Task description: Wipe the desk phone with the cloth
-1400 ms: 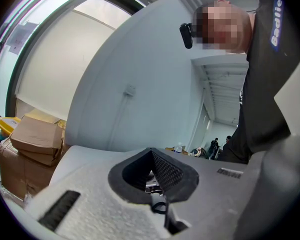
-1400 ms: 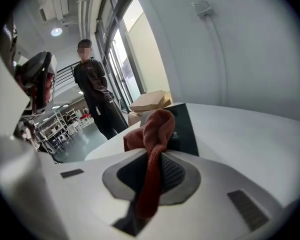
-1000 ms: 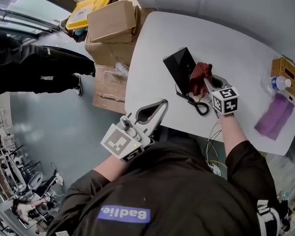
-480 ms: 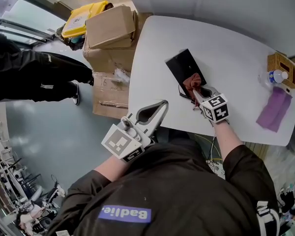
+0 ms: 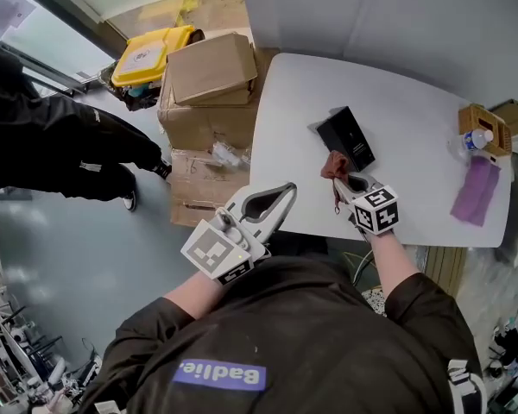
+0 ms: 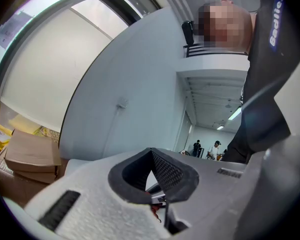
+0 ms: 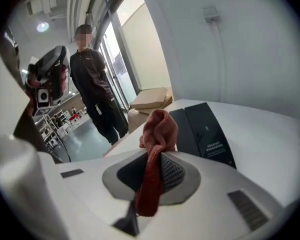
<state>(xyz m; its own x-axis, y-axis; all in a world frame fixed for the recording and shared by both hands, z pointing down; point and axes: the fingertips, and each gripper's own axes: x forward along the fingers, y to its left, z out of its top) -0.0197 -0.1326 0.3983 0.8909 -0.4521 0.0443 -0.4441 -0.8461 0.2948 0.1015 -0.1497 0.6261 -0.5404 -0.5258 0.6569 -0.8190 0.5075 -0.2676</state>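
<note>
The black desk phone lies on the white table; it also shows in the right gripper view. My right gripper is shut on a red-brown cloth, bunched just off the phone's near end. In the right gripper view the cloth stands up between the jaws of the right gripper, in front of the phone. My left gripper hangs off the table's front left edge, shut and holding nothing.
Cardboard boxes and a yellow bin stand on the floor left of the table. A purple cloth, a wicker basket and a bottle sit at the table's right end. A person in black stands at the left.
My right gripper has drawn the cloth along the phone toward me, from its right side to just off its near end. The left gripper has hardly moved.
</note>
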